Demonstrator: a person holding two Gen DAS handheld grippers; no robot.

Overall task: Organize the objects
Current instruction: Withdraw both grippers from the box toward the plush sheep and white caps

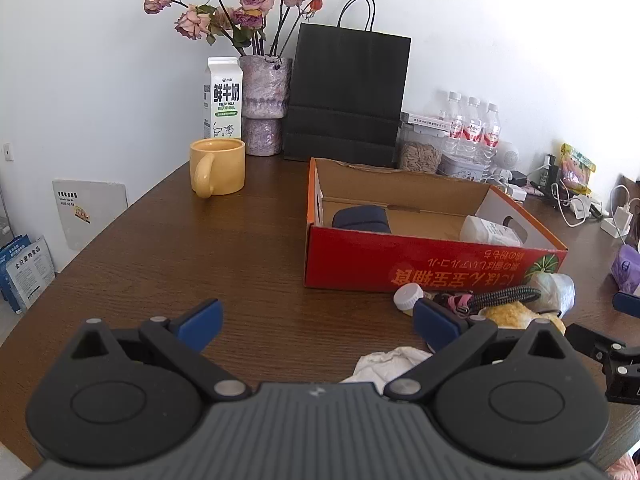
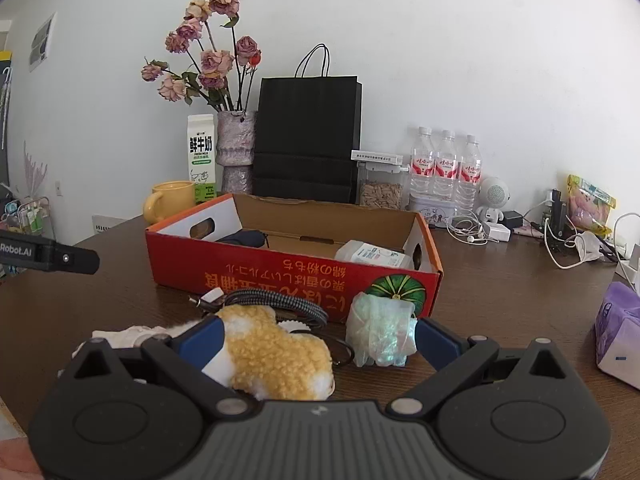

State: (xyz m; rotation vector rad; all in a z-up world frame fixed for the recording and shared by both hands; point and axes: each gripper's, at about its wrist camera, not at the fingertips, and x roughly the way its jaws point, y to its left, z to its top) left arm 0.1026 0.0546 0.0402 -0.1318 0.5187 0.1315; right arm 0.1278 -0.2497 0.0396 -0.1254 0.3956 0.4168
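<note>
- Right wrist view: inside the red cardboard box (image 2: 304, 280), a dark blue pouch (image 2: 244, 237) at 10 o'clock and a white bottle (image 2: 370, 256) at 2 o'clock look already packed.
- Left outside at 6 o'clock: yellow fleecy plush toy (image 2: 276, 354), braided cable (image 2: 276, 304), crumpled clear bag (image 2: 380, 330).
- Right gripper (image 2: 318, 342) gapes around the toy, ungripped; left gripper (image 1: 318, 322) spread, empty.
- Box's near floor hidden.

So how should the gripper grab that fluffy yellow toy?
Probably squeeze the fluffy yellow toy across its plump middle, coming from the near side. It lies low on the table, already between the open fingers of the right hand-held gripper. The soft body should squash and hold; the braided cable behind blocks the far side.
</note>
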